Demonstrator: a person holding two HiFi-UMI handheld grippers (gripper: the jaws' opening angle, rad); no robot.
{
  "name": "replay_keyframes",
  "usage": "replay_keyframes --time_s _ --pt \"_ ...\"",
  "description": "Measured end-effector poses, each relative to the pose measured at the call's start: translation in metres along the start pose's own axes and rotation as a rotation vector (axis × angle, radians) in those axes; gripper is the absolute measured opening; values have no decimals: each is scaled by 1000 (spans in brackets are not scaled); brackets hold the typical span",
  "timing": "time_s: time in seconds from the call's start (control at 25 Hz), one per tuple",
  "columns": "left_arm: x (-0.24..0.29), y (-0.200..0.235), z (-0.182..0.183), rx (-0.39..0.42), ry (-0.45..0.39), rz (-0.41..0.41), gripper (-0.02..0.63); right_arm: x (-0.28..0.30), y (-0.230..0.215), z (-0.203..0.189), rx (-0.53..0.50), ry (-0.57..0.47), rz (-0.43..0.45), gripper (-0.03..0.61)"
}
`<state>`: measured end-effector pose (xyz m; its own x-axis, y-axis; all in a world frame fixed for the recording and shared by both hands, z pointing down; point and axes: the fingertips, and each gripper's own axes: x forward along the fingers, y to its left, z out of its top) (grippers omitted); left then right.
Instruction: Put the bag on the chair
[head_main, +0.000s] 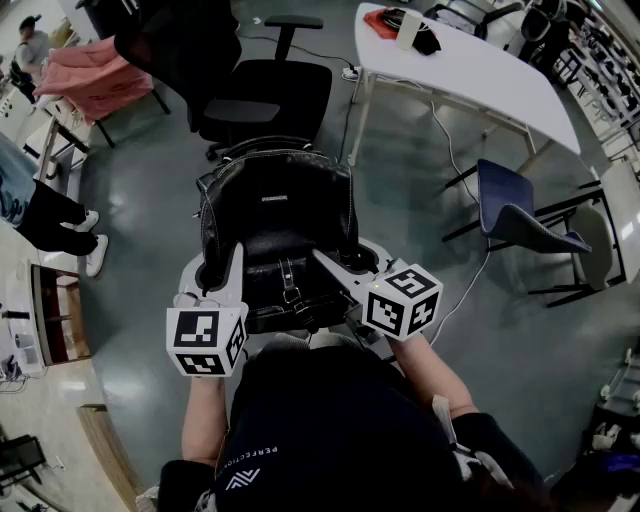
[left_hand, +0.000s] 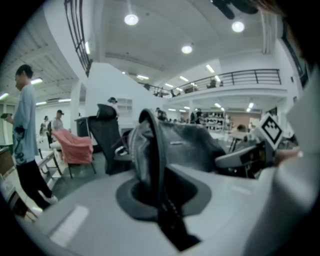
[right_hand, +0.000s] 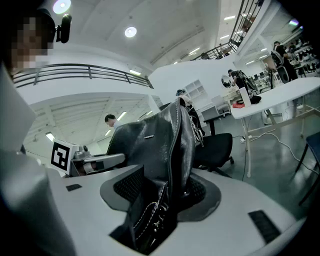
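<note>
A black leather bag (head_main: 275, 225) hangs in the air in front of me, held by both grippers. My left gripper (head_main: 215, 272) is shut on the bag's left edge, where a black strap (left_hand: 162, 200) runs down between its jaws. My right gripper (head_main: 345, 262) is shut on the bag's right side, with stitched leather (right_hand: 150, 215) pinched between the jaws. The black office chair (head_main: 265, 95) stands just beyond the bag on the grey floor, its seat bare. The same chair shows behind the bag (left_hand: 190, 142) in the left gripper view and to the right of the bag (right_hand: 150, 145) in the right gripper view.
A white table (head_main: 470, 70) with red and black items stands at the back right. A blue chair (head_main: 520, 215) is to the right, with a cable (head_main: 455, 160) on the floor near it. A pink-draped chair (head_main: 95, 75) and a standing person's legs (head_main: 45, 215) are on the left.
</note>
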<state>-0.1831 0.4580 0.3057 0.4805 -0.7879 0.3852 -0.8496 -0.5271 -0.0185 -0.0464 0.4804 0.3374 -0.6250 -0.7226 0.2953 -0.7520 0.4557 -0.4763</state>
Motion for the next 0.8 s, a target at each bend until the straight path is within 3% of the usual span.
replay_keyframes --time_s 0.8 --pt "28 1 -15 -24 37 -41 46 11 -23 -11 55 29 -21 210"
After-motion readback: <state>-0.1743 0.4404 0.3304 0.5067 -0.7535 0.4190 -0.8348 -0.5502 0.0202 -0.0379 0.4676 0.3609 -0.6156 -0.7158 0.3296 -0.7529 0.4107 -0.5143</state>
